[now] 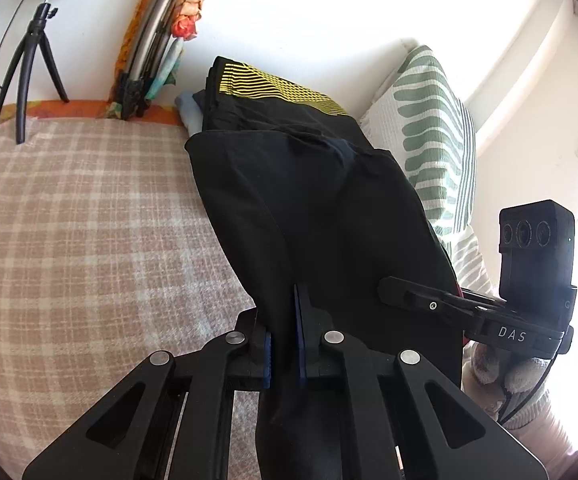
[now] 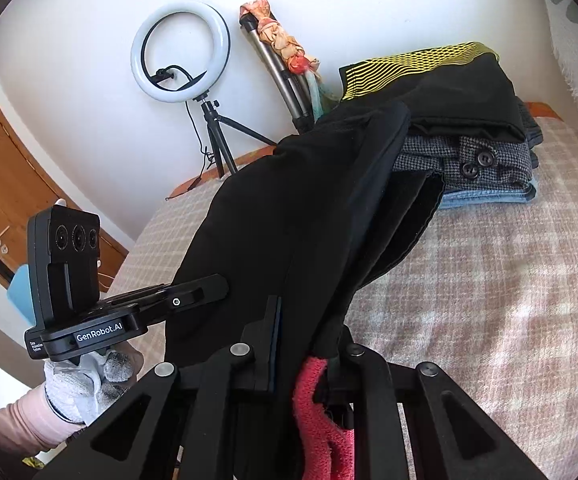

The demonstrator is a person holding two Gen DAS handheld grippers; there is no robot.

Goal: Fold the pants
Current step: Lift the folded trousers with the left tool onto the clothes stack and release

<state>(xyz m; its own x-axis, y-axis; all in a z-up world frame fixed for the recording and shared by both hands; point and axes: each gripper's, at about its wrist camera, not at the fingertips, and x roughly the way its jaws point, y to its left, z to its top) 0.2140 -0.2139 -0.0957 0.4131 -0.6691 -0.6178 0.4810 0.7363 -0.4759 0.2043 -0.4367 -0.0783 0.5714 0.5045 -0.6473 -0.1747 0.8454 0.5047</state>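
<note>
Checked bedspread (image 1: 69, 220) below, cut off at every frame edge. Black pants (image 1: 309, 208) lifted above it, draped from both grippers toward folded clothes stack (image 2: 485, 160), partly hiding that stack. Left gripper (image 1: 285, 344) pinching a pants fold between blue pads. Right gripper (image 2: 309, 344) closed on black fabric; right finger mostly buried under cloth and a red mesh lining (image 2: 313, 400). Ring light (image 2: 181, 52) by wall.

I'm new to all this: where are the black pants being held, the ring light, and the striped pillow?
black pants (image 1: 301, 208): left wrist view, middle of cloth.
ring light (image 2: 141, 68): right wrist view, left rim.
striped pillow (image 1: 429, 120): left wrist view, face.
</note>
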